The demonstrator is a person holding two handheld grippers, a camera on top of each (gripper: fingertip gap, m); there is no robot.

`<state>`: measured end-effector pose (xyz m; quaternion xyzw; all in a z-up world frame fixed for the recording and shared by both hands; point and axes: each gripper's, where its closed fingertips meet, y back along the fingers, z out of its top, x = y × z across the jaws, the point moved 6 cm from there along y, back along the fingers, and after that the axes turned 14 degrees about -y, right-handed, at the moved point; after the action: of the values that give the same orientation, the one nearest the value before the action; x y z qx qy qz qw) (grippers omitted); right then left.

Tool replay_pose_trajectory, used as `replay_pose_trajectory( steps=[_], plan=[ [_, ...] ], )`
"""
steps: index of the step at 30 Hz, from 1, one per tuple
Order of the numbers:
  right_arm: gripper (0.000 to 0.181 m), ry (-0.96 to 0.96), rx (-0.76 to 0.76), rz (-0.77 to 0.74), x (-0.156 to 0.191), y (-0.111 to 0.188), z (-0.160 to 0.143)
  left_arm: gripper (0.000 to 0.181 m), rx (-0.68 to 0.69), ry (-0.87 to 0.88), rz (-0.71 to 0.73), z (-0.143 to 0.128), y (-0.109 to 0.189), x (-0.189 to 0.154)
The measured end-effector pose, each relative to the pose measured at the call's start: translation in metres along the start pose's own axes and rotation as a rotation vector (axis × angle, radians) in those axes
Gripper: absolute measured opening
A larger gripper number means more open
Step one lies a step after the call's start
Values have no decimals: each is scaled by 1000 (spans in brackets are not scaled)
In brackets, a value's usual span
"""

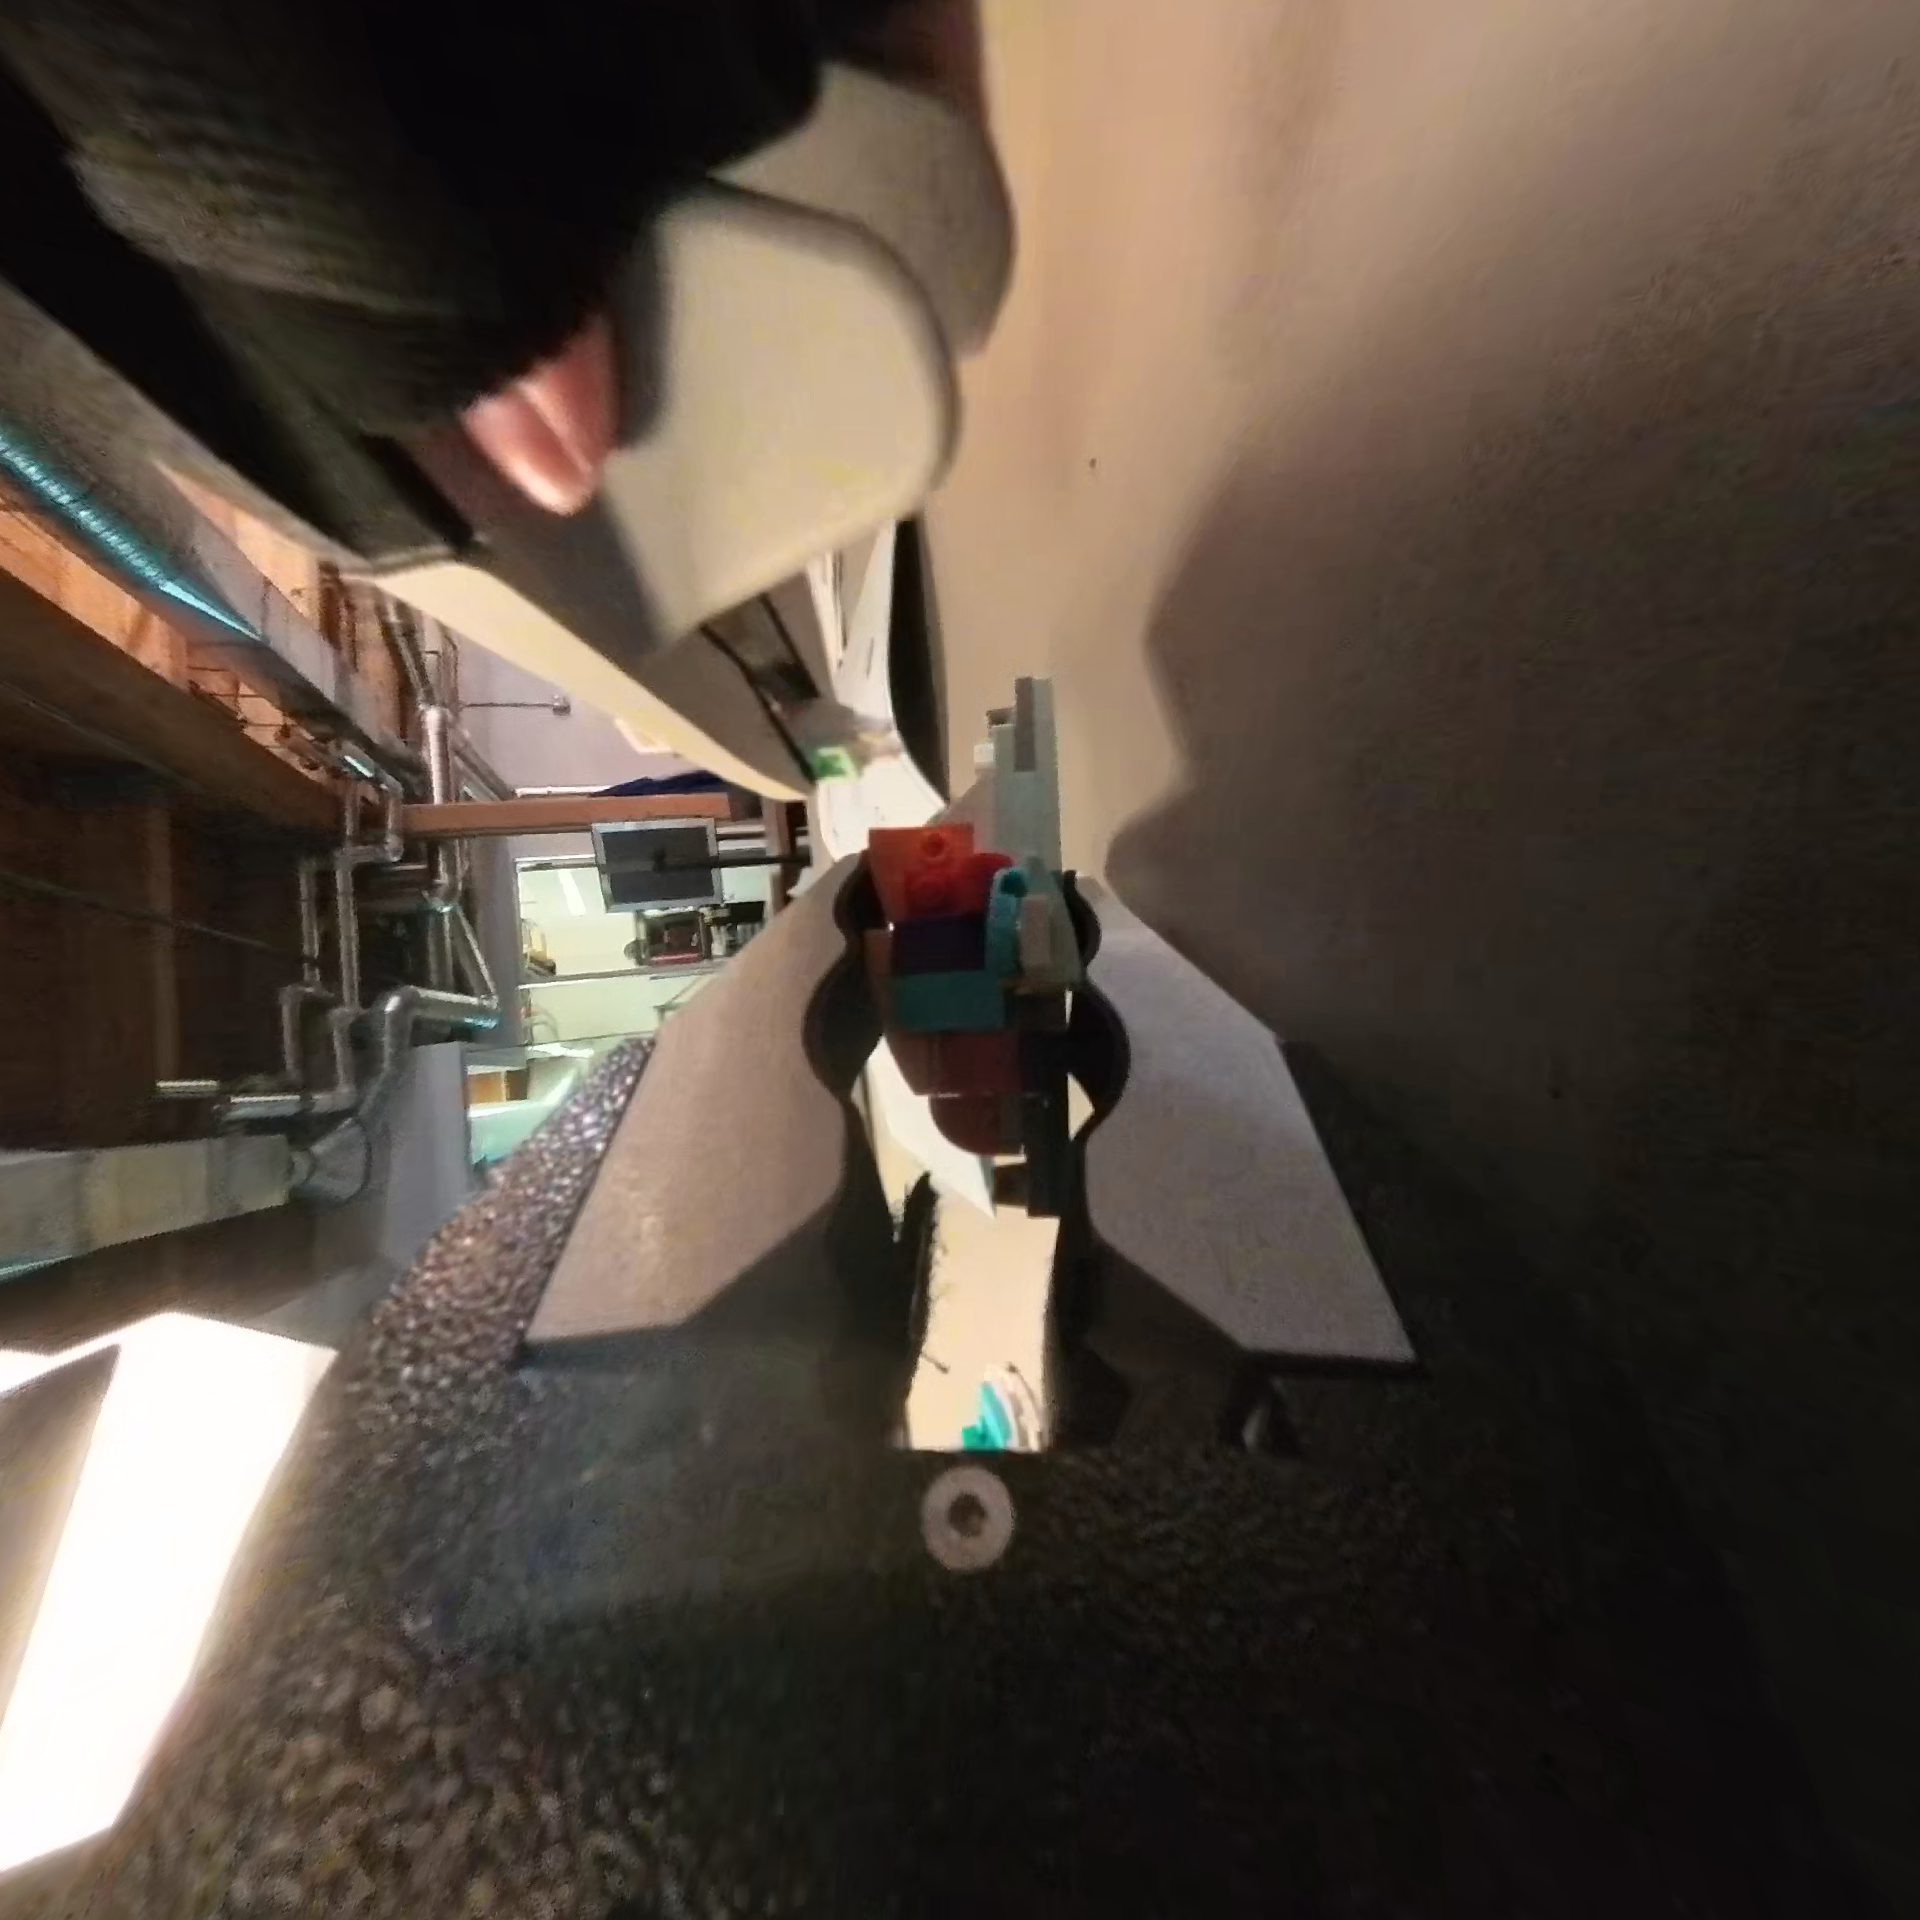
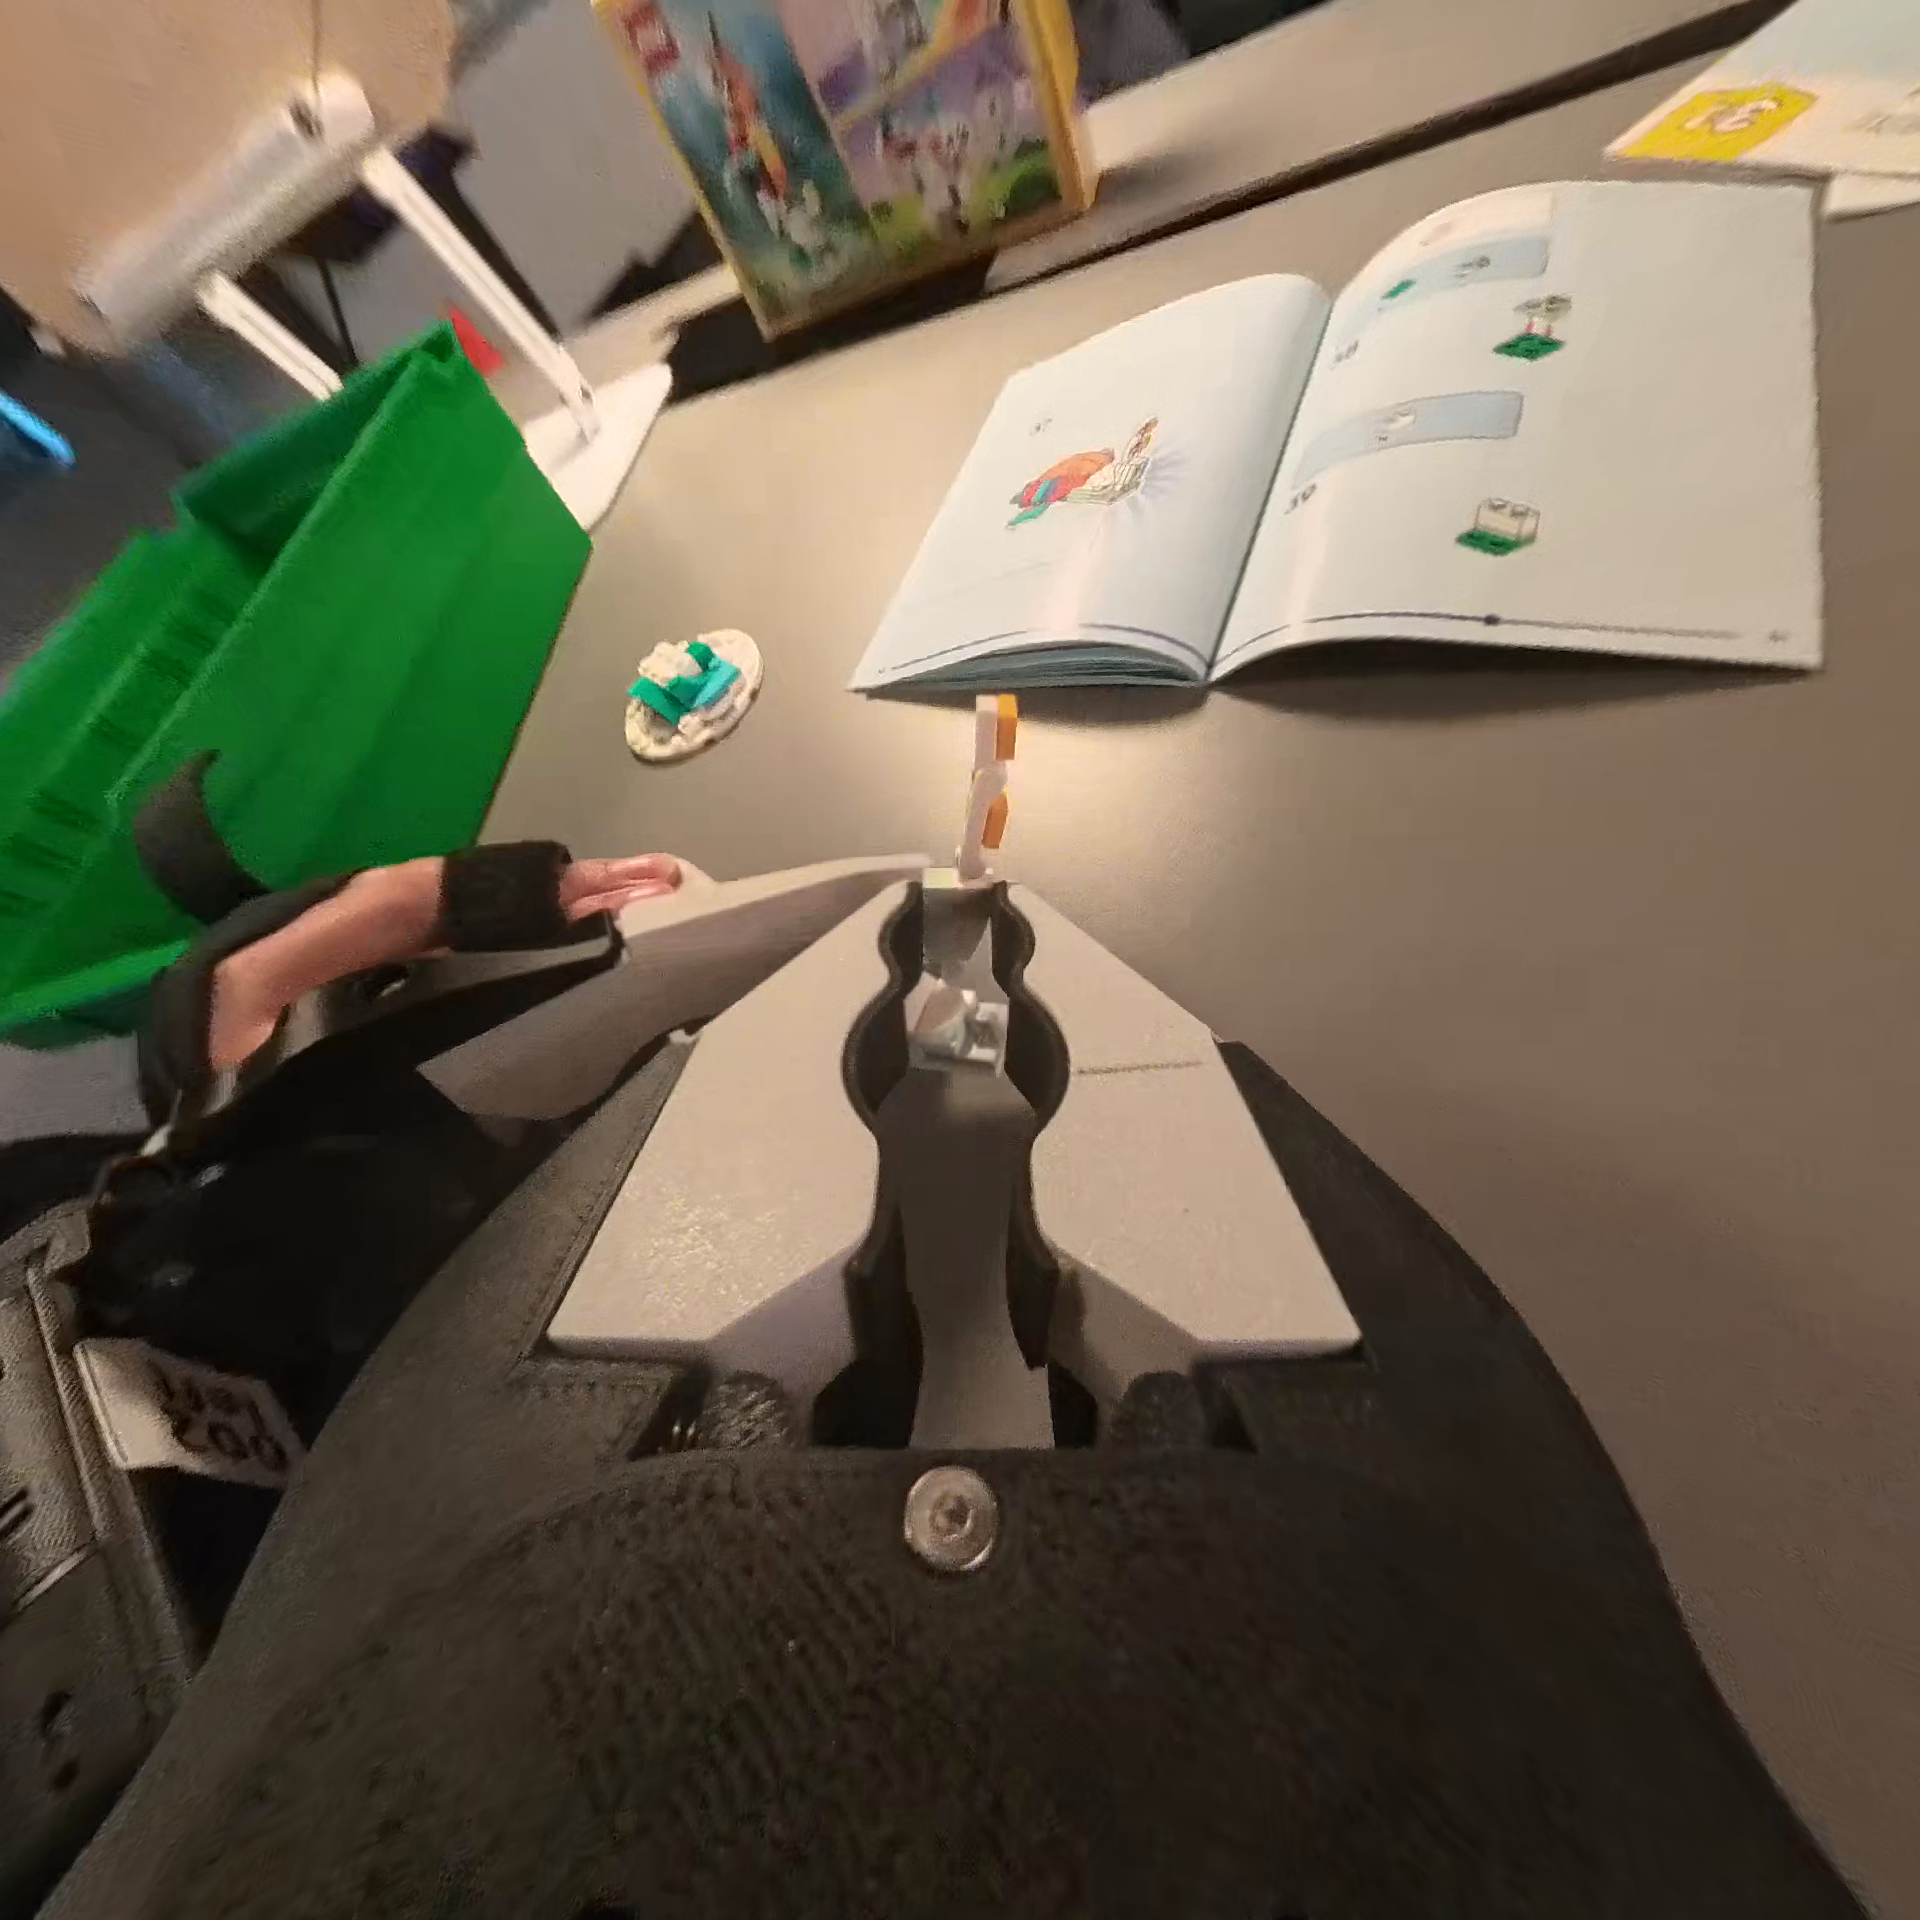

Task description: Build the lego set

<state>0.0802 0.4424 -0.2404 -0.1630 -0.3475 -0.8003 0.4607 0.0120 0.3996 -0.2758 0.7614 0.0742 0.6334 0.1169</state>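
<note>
left gripper clamps multicolour brick cluster, seen only in left view | right gripper clamps white-and-orange piece above table | right view alone: open booklet, green bin, small round build, box

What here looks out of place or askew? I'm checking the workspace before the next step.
Nothing looks spilled or damaged. The instruction booklet lies open flat, and the small round build sits alone beside the green bin. Both grippers are clamped on Lego sub-assemblies.
</note>
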Motion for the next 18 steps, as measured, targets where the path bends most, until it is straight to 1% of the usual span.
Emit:
replay_pose_trajectory(
  steps=[1,4,6,11,18],
  plan=[
    [11,-23,-36,9,-3,-1,-4,30,18,-23,7,1,0,0],
    [11,-69,-77,4,-11,-4,-11,30,63,-64,4,3,-1,-2],
    [11,-52,-95,-12,-11,-2,-9,30,93,-83,12,4,-2,-1],
    [11,4,-73,-67,-9,-4,-12,30,128,-61,1,4,-3,-2],
    [11,-38,-59,-54,-10,-7,-12,30,131,-44,-9,5,-4,-3]
  ],
)
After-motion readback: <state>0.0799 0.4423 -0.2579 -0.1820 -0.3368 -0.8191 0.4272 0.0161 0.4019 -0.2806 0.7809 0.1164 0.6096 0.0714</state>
